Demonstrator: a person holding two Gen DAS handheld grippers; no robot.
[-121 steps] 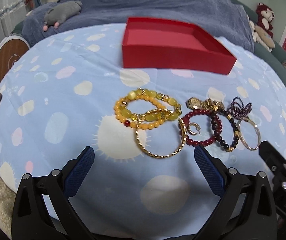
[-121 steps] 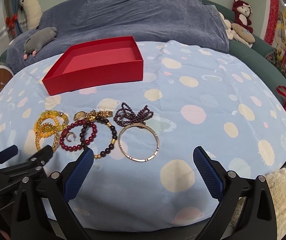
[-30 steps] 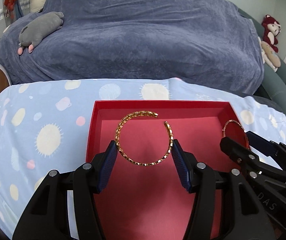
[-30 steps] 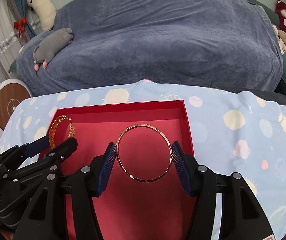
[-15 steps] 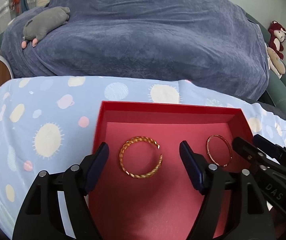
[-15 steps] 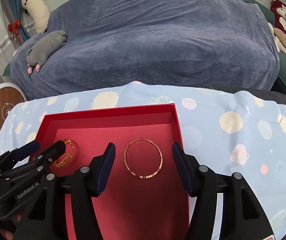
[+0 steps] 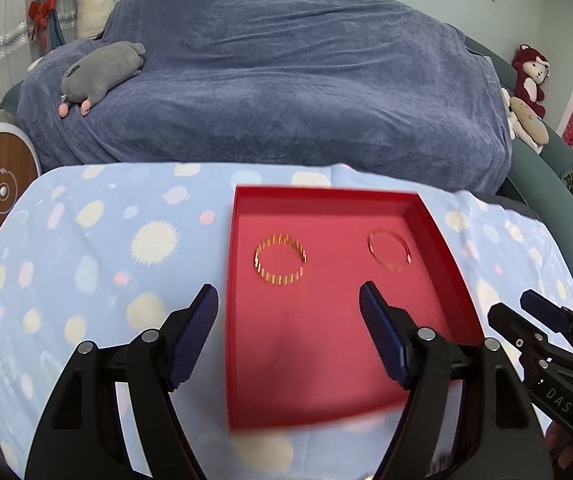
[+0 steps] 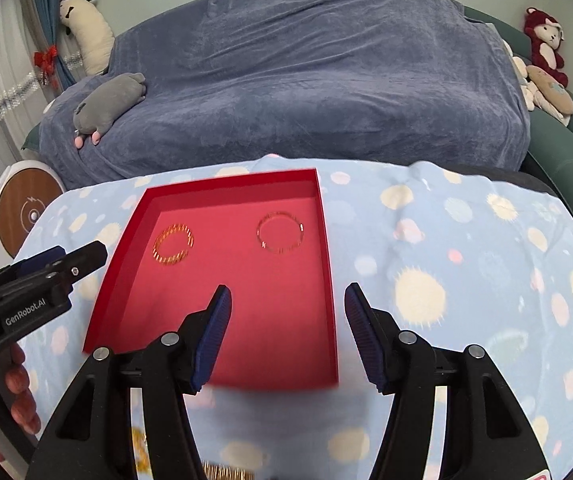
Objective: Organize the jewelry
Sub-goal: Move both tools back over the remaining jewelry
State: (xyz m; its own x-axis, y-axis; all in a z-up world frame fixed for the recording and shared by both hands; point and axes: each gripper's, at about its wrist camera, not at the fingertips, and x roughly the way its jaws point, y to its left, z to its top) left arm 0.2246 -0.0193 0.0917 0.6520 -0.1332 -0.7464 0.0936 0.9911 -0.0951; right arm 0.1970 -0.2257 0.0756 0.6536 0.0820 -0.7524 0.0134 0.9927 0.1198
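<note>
Since half a second ago, pulled back, empty: left tongs and right tongs both apart. Twisted gold open bangle and thin gold hoop bangle lying flat ahead in shallow red cardboard tray; remaining jewelry probably behind, toward near edge.

Desk covered by a light-blue cloth printed with pale yellow, white and pink spots — the cloth hangs over the edges, no bare desk surface visible. Red shallow tray sits flat on the cloth, toward the far side. At the near edge, right wrist view, blurred yellow beads lie on the cloth — too smeared to tell the pieces apart.
</note>
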